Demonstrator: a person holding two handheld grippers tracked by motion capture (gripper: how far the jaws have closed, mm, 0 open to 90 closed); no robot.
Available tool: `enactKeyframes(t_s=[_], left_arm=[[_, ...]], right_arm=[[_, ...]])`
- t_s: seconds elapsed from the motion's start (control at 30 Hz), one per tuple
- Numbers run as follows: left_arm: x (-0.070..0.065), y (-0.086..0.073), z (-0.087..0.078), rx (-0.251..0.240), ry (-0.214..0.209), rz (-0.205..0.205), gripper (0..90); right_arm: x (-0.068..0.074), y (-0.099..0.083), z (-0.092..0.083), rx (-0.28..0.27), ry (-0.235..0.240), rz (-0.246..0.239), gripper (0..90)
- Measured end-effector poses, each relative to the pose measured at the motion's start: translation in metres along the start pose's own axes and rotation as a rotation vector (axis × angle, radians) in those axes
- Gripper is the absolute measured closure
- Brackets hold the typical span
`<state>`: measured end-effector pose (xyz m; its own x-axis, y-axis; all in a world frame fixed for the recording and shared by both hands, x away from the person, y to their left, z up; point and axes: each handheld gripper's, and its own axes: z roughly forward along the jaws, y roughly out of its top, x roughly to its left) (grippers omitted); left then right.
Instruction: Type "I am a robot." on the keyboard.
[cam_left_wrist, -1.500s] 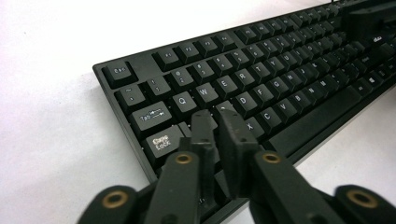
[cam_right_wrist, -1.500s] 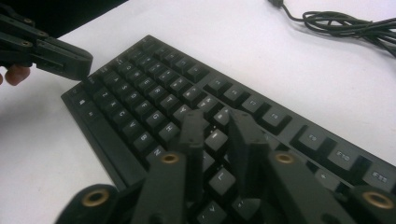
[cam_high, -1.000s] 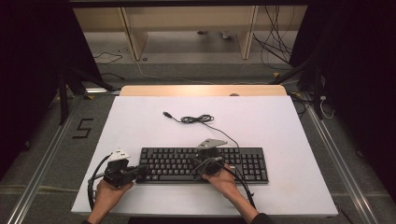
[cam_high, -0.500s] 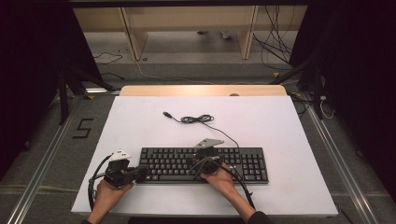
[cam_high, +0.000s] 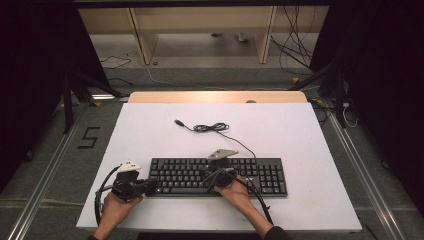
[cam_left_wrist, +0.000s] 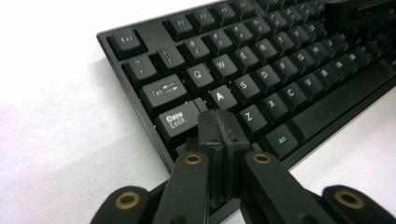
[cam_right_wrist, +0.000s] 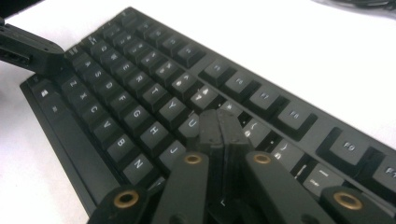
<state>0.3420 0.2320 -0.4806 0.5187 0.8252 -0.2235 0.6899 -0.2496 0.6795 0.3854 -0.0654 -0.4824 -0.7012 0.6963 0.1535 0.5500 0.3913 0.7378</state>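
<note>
A black keyboard (cam_high: 220, 176) lies on the white table (cam_high: 280, 130) near its front edge. My left gripper (cam_high: 150, 186) is shut, its tips at the keyboard's left end, over the left Shift key below Caps Lock (cam_left_wrist: 177, 120). My right gripper (cam_high: 218, 171) is shut too, tips down on the middle keys near the I and K keys, beside the U key (cam_right_wrist: 190, 123). In the left gripper view the jaws press together with nothing between them (cam_left_wrist: 219, 128). The right gripper view shows the same (cam_right_wrist: 219, 128). The keyboard's cable (cam_high: 212, 128) lies coiled behind it.
The cable's plug (cam_high: 177, 122) rests loose on the table behind the keyboard. A wooden strip (cam_high: 215, 97) borders the table's far edge. Beyond it are shelf legs and floor cables (cam_high: 295, 55). A person's hands (cam_high: 240, 195) hold both grippers.
The right gripper has shifted slightly forward over the keys. The left gripper has stayed at the keyboard's left end.
</note>
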Motion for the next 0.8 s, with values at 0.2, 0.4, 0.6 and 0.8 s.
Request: enactKeyframes(t_s=[0.2, 0.4, 0.6, 0.8], left_arm=[[-0.0012, 0.0005, 0.0001, 0.007, 0.006, 0.005, 89.0], [-0.0005, 0.0003, 0.0001, 0.004, 0.001, 0.001, 88.9], [-0.0014, 0.0008, -0.001, -0.011, -0.003, 0.006, 87.1], [-0.0021, 0.003, -0.0074, -0.078, -0.012, 0.007, 80.7]], right_arm=[[0.0021, -0.0017, 0.0013, -0.005, -0.013, -0.019, 90.0], [0.002, -0.002, 0.0013, -0.007, -0.013, -0.019, 90.0], [0.0007, -0.0015, 0.0006, -0.008, -0.003, -0.002, 90.0], [-0.0008, 0.0008, -0.005, -0.035, 0.021, 0.022, 79.1]])
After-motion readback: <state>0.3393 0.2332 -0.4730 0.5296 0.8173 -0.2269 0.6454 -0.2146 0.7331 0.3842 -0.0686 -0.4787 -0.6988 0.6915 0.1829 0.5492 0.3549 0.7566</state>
